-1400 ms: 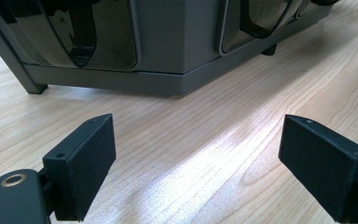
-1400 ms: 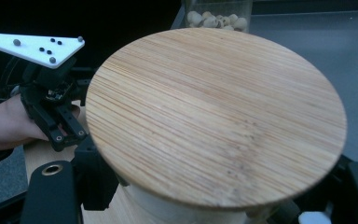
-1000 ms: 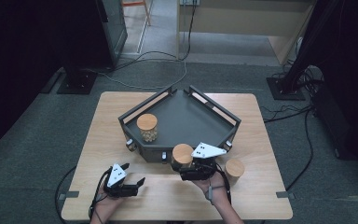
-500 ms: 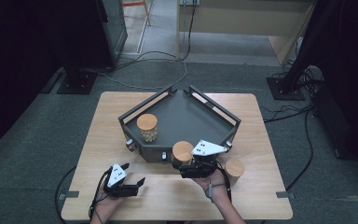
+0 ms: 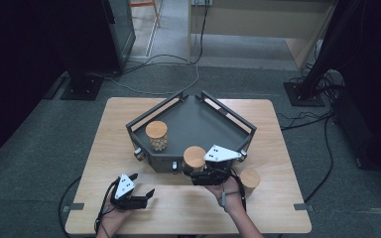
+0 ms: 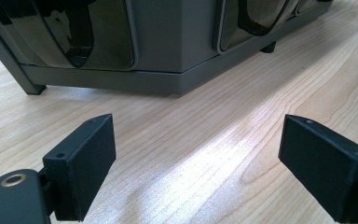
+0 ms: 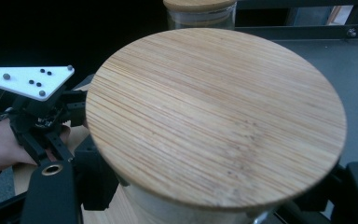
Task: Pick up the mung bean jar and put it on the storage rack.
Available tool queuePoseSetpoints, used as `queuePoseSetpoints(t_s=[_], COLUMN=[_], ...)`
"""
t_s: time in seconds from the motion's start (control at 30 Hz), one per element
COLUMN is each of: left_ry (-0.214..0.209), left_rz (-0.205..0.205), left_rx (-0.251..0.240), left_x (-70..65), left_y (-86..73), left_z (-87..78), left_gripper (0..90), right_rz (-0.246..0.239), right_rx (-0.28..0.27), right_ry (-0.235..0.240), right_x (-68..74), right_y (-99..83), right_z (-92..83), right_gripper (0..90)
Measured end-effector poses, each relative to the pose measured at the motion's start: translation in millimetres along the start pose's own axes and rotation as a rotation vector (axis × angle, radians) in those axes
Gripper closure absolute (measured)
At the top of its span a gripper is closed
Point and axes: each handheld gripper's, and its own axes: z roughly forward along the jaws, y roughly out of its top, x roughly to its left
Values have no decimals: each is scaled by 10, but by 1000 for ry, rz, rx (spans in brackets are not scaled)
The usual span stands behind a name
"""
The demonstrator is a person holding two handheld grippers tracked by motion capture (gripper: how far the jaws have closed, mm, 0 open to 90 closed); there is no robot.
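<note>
1. The desk (image 5: 278, 208) carries everything, and most of its middle is taken by a dark tray (image 5: 198, 121) with low walls.
2. A jar with a wooden lid (image 5: 157, 135) stands inside the tray at its left side; another jar (image 5: 250, 178) waits on the desk just right of my right hand.
3. My right tool (image 5: 198, 174) pinches a third jar (image 5: 194, 157) below its lid, at the tray's near edge. I judge the step to be carrying it into the tray; next I must clear the wall, set it down apart from the standing jar, then let go.
4. My left tool (image 5: 138, 194) is spread, holding nothing, low over the desk before the tray.
</note>
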Motion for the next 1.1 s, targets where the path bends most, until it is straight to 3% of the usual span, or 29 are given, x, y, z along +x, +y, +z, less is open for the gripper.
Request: queuePoseSetpoints(t_s=[1.1], left_ry=[-1], left_rz=[11], left_rx=[3], left_x=[-7], left_y=[6], left_z=[2], left_gripper=[108], right_rz=[-3], right_rx=[16], right_ry=[-48], right_x=[-47], right_y=[212], right_z=[78], right_gripper=[252])
